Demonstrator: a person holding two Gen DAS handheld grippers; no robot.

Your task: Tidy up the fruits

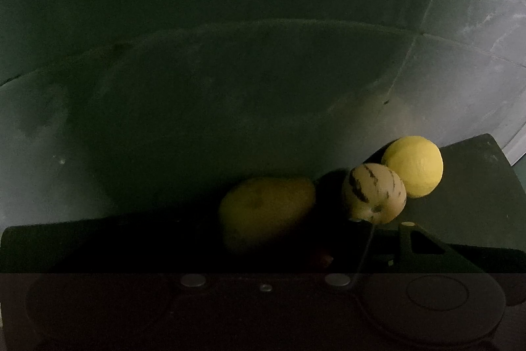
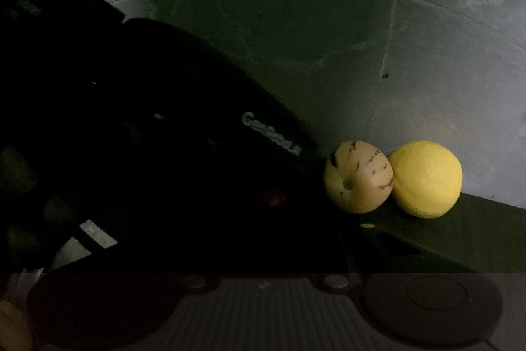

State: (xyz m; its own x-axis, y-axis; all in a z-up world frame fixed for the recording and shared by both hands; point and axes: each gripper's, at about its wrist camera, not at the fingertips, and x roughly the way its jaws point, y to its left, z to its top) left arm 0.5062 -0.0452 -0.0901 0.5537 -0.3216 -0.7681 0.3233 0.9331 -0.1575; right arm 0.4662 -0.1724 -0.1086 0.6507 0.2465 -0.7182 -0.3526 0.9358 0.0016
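Observation:
The scene is very dim. A dull yellow-green oval fruit point(image 1: 266, 209) lies in shadow between the fingers of my left gripper point(image 1: 263, 229), untouched. Only that gripper's right finger point(image 1: 422, 240) shows, far from centre, so the gripper is open. To the right, a pale striped fruit point(image 1: 373, 193) touches a bright yellow round fruit point(image 1: 412, 166). In the right wrist view the striped fruit point(image 2: 358, 176) and yellow fruit point(image 2: 425, 178) lie just beyond my right gripper point(image 2: 263, 229). It is open, with one finger point(image 2: 394, 236) visible.
The fruits rest on a black surface point(image 1: 476, 173) over a grey tiled floor point(image 1: 230, 71). A small reddish object point(image 2: 273, 198) sits in deep shadow. The black body of the other gripper point(image 2: 197, 127), with white lettering, fills the left of the right wrist view.

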